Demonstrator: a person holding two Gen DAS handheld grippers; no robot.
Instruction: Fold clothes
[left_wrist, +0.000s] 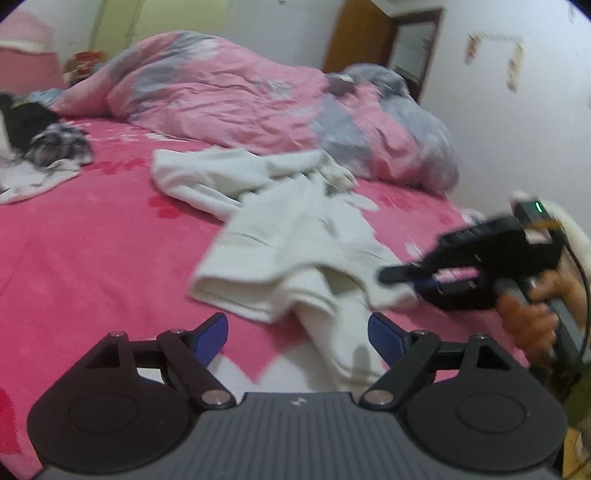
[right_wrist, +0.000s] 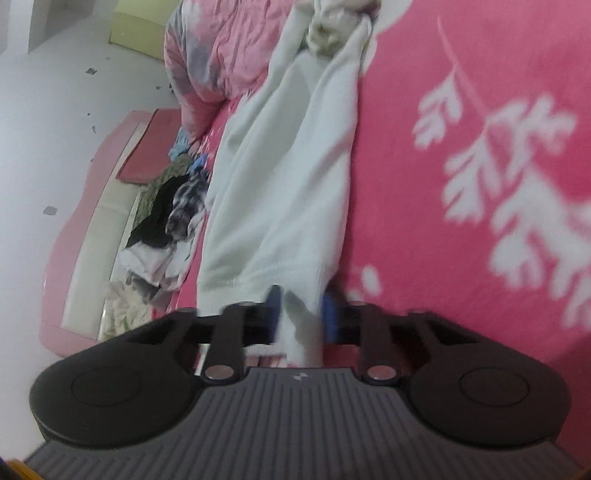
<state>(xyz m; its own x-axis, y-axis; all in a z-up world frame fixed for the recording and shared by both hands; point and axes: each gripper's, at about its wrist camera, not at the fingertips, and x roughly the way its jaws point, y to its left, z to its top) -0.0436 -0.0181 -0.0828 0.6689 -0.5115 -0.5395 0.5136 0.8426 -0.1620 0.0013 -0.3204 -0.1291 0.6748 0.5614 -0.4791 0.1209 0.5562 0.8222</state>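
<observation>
Bed (left_wrist: 74, 258) — pink floral sheet, wide bare stretch on the near and left side. Rumpled pink-grey duvet (left_wrist: 229, 85) heaped along the far side, against the wall. Small pile of dark and patterned clothes (left_wrist: 48, 147) at the far left corner, well apart from the work.

White garment (left_wrist: 280, 221) lies across the middle of the bed, crumpled and bunched at its far end, one ribbed hem turned toward the near edge. No clean fold visible; judged well short of folded — flattening and folding appear left to do.

Right claw (right_wrist: 301, 314): jaws nearly closed, pinching the garment's hem corner, cloth drawn taut away from it. Left claw (left_wrist: 297, 332): jaws spread wide, holding nothing, a strip of white cloth lying between them near the bed's edge.

Room: open sheet to the left for spreading; duvet limits the far side.
</observation>
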